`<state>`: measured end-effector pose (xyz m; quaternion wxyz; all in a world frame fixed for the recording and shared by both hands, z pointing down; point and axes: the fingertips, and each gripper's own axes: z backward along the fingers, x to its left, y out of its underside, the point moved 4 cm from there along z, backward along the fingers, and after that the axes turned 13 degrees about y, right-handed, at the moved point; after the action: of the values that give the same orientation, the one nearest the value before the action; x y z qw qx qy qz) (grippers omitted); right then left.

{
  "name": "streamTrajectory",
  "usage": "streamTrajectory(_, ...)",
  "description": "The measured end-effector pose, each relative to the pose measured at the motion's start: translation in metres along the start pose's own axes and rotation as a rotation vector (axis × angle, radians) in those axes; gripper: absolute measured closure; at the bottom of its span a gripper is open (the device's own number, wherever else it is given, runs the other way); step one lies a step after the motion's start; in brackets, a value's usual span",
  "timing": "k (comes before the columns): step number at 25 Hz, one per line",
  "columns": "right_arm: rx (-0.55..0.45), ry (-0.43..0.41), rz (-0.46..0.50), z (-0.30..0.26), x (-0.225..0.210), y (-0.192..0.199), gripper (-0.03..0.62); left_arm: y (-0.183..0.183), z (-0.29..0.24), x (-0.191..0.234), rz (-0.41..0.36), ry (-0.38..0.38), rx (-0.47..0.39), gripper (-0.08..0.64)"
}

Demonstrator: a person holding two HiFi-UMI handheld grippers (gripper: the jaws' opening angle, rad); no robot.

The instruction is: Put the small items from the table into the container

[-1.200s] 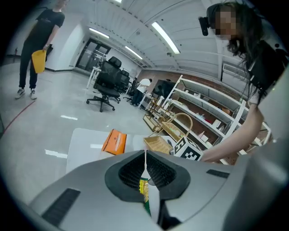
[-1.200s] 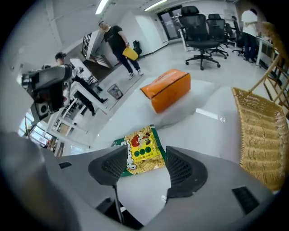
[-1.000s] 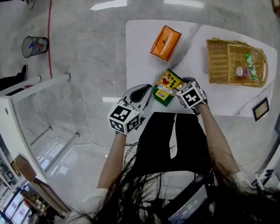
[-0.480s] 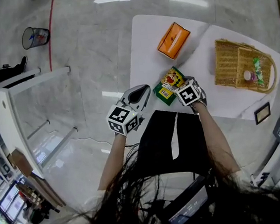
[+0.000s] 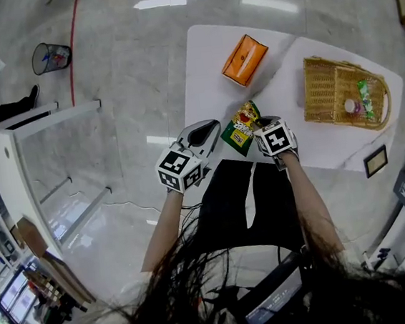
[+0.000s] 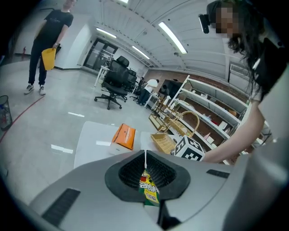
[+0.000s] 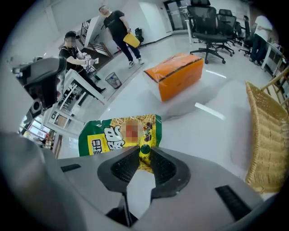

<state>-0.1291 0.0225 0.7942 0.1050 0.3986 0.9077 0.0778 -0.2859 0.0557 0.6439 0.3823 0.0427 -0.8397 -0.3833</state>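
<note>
A green and yellow snack bag (image 5: 241,128) lies at the near edge of the white table (image 5: 207,71). My right gripper (image 5: 260,124) stands over its right end. Its jaws are closing, and in the right gripper view the pads (image 7: 160,164) pinch the bag's (image 7: 119,133) near corner. My left gripper (image 5: 210,129) waits just left of the bag with its jaws shut and nothing between them. The bag (image 6: 149,189) shows beyond them in the left gripper view. The wicker basket (image 5: 320,88) sits at the table's right end, holding a green packet (image 5: 363,97) and a small pink item (image 5: 350,106).
An orange box (image 5: 243,60) lies on the far side of the table. A small framed picture (image 5: 376,161) rests at the table's right corner. On the floor to the left are a white frame stand (image 5: 13,141) and a wire wastebasket (image 5: 51,57). A person (image 6: 45,45) stands far off.
The right jaws have gone from wide open to closed on the bag's corner, and the bag now tilts up at that end. The left gripper has stayed put.
</note>
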Motion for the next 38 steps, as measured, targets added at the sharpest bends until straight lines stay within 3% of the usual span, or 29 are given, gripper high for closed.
streamTrajectory(8, -0.052, 0.001, -0.188, 0.064, -0.016, 0.007, 0.509, -0.02, -0.009, -0.024, -0.047, 0.031, 0.021, 0.554)
streamTrajectory(13, -0.061, 0.067, -0.293, 0.118, -0.043, 0.015, 0.509, -0.042, -0.019, -0.049, -0.075, 0.059, 0.011, 0.554)
streamTrajectory(19, -0.131, 0.06, -0.451, 0.169, -0.067, 0.032, 0.509, -0.062, -0.039, -0.084, -0.138, 0.108, 0.043, 0.554)
streamTrajectory(23, -0.174, 0.088, -0.506, 0.213, -0.084, 0.042, 0.509, -0.076, -0.05, -0.111, -0.15, 0.13, 0.033, 0.554)
streamTrajectory(29, -0.2, 0.098, -0.611, 0.256, -0.111, 0.071, 0.509, -0.089, -0.067, -0.143, -0.176, 0.154, 0.057, 0.554)
streamTrajectory(38, -0.236, 0.203, -0.782, 0.32, -0.183, 0.121, 0.509, -0.108, -0.106, -0.195, -0.202, 0.202, 0.055, 0.554)
